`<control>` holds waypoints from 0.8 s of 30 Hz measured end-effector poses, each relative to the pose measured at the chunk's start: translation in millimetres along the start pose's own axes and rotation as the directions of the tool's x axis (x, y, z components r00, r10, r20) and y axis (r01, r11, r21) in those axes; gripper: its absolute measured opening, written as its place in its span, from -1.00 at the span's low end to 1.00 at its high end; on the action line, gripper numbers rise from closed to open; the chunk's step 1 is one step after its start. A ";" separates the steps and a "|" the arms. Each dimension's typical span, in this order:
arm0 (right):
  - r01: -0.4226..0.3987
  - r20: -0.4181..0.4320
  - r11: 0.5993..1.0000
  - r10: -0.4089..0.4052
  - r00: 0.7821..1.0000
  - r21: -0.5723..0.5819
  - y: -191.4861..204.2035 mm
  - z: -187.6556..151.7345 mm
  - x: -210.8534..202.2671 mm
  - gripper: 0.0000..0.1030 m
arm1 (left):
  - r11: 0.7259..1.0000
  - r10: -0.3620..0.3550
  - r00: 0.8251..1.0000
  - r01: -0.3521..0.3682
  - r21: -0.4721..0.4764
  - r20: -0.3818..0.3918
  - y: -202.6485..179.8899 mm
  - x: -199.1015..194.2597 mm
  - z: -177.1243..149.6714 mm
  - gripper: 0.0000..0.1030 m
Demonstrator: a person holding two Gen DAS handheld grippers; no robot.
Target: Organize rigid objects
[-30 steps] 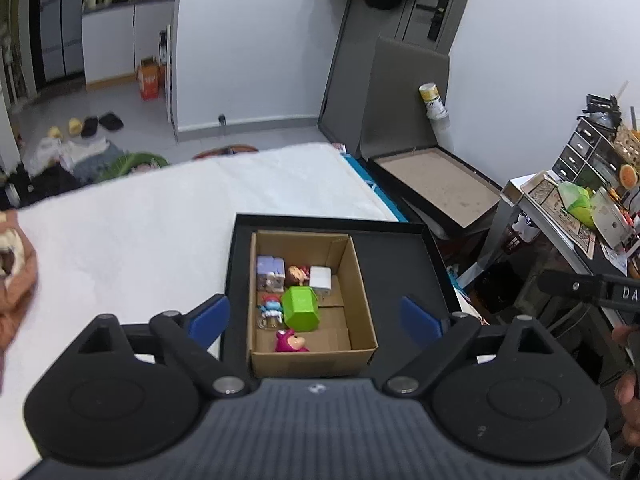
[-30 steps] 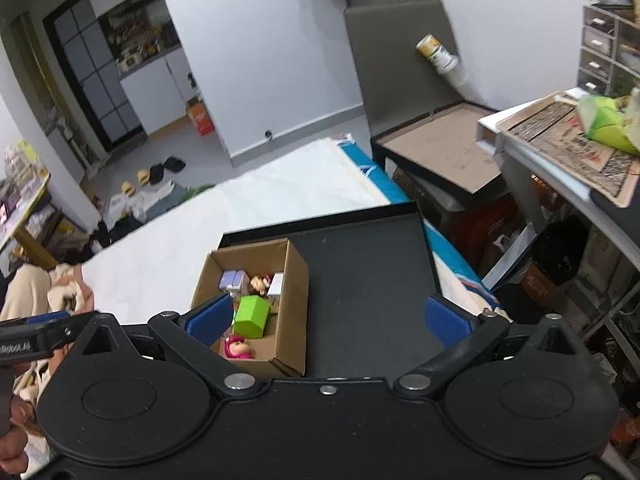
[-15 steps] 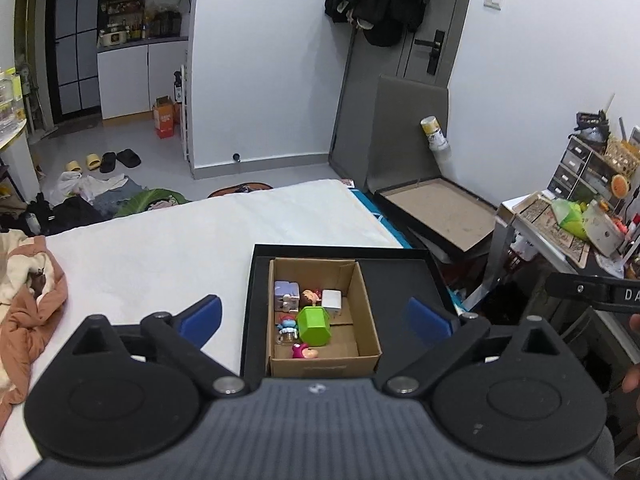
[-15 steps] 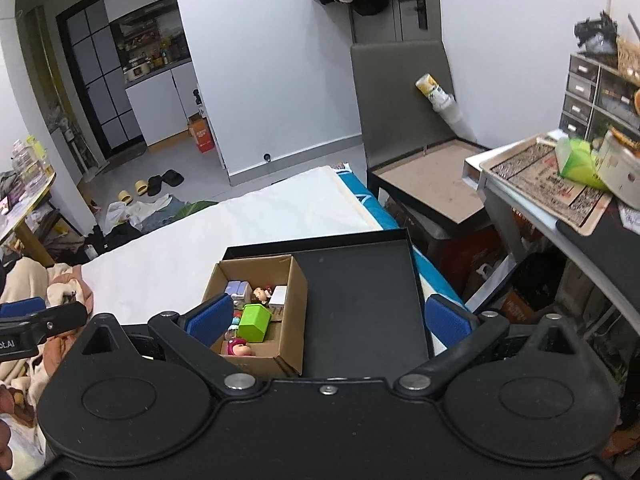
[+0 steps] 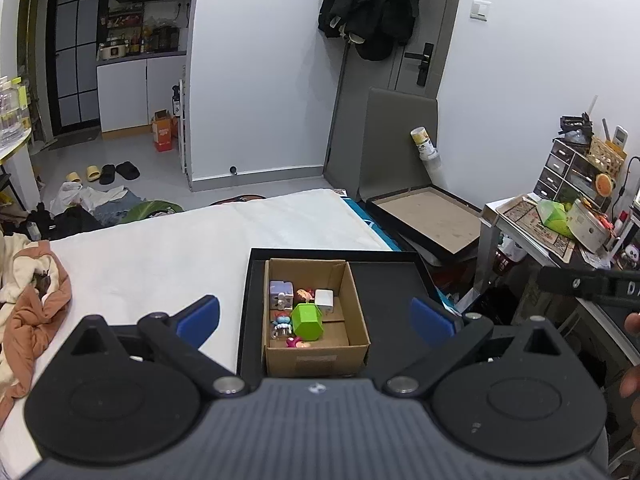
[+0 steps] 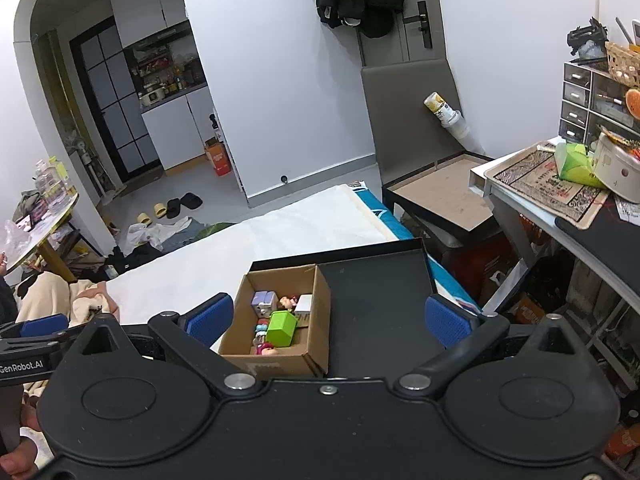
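A small cardboard box (image 5: 356,320) (image 6: 318,312) sits in the left part of a black tray (image 5: 384,276) (image 6: 376,300) on a white bed. Inside lie a green block (image 5: 306,322) (image 6: 282,328), a white cube (image 5: 325,299), a purple-grey box (image 5: 280,290) and small figurines (image 5: 282,322). My left gripper (image 5: 316,316) is open and empty, held well above and behind the box. My right gripper (image 6: 326,314) is open and empty, also held back above the tray.
The white bed (image 5: 160,256) stretches left, with a brown and cream blanket (image 5: 28,304) at its left edge. A cluttered desk (image 6: 560,184) stands at the right. A grey panel and a framed board (image 5: 424,216) lean beyond the bed.
Both grippers have drawn back and up from the box, so it looks smaller and more of the room shows. The toys in the box have not moved.
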State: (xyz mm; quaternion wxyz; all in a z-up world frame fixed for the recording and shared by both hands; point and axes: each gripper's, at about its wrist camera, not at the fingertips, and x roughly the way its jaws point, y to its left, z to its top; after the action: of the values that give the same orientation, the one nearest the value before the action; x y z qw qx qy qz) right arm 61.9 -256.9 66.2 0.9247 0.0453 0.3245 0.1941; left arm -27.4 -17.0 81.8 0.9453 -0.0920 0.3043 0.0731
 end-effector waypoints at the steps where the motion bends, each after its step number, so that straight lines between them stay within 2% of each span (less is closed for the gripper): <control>1: -0.002 -0.003 1.000 0.002 1.000 -0.002 -0.2 -2.8 -0.5 1.00 | 1.000 0.000 1.000 0.000 0.003 0.003 -0.4 -2.2 -1.9 0.96; 11: -0.014 -0.015 1.000 0.014 1.000 -0.018 5.6 -22.5 -9.0 1.00 | 1.000 -0.016 1.000 0.016 0.011 0.020 -2.2 -14.2 -11.9 0.96; 24: -0.019 -0.008 1.000 0.018 1.000 -0.023 9.8 -28.5 -15.7 1.00 | 1.000 -0.022 1.000 0.022 0.012 0.020 -3.5 -19.3 -18.3 0.96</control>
State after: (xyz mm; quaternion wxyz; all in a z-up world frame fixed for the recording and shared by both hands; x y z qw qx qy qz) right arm 29.9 -255.2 55.0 0.9220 0.0367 0.3254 0.2066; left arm -52.6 -26.0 79.0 0.9496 -0.0890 0.2940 0.0620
